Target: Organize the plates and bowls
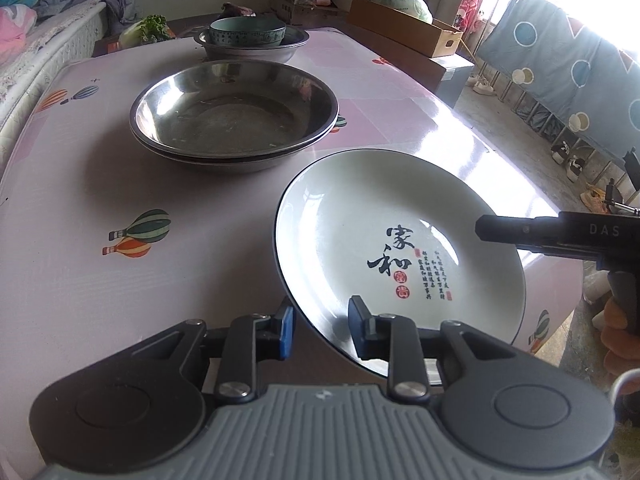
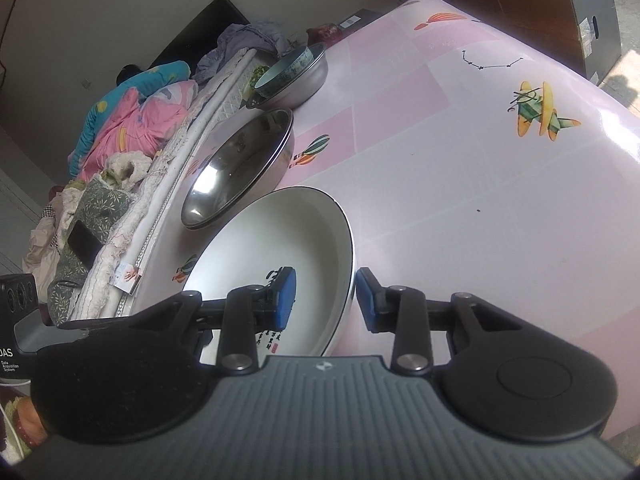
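White plate [image 1: 384, 216] with black calligraphy and dark rim was held tilted over the near corner of the pink desk [image 1: 80, 208], lifted off the cloth. Left gripper [image 1: 320, 330] had its blue-padded fingers [image 1: 286, 332] nearly closed across the plate's near rim, one pad under, one on top. Right gripper [image 2: 325, 294] straddled the opposite rim the same way; whether its pads pressed the rim could not be told. Behind the plate stood two nested steel basins [image 1: 234, 114], and farther back a green ceramic bowl [image 1: 248, 32] sat inside a steel bowl [image 1: 252, 50].
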### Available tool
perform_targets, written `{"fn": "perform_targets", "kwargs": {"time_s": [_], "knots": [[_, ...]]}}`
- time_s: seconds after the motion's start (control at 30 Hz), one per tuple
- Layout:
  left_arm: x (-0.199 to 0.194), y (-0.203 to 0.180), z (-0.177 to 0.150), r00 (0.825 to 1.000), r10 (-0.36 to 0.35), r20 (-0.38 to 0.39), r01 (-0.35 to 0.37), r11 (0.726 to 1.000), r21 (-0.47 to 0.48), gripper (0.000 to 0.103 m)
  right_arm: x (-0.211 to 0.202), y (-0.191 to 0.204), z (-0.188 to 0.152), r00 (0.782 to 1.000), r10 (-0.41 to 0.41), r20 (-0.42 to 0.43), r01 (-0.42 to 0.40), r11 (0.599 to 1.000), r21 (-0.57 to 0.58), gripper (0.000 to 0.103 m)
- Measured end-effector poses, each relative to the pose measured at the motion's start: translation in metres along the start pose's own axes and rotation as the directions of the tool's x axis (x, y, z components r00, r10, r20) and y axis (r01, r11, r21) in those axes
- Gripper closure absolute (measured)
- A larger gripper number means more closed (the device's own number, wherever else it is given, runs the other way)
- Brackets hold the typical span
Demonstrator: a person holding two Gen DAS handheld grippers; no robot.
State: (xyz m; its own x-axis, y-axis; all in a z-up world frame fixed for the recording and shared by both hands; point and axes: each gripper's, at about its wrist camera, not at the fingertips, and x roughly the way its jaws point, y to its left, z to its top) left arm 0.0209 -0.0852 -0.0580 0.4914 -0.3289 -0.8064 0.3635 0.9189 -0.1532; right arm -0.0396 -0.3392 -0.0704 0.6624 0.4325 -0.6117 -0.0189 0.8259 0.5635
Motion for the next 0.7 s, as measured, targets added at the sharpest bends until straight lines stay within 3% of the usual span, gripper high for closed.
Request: {"fn": "perform_targets", "kwargs": {"time_s": [0.23, 0.7], "knots": [[0.008, -0.007, 0.005, 0.999, 0.048, 0.005, -0.048, 0.998, 0.038, 0.062, 0.002, -0.006, -0.001, 0.999, -0.053, -0.005, 0.052, 0.998, -0.016, 0.080], [0.012, 0.002, 0.012, 0.998, 0.052, 0.022, -0.052, 0.999, 0.013, 0.069, 0.016, 0.007, -0.003, 0.996, -0.088, 0.011, 0.088, 0.991, -0.102, 0.089]]}}
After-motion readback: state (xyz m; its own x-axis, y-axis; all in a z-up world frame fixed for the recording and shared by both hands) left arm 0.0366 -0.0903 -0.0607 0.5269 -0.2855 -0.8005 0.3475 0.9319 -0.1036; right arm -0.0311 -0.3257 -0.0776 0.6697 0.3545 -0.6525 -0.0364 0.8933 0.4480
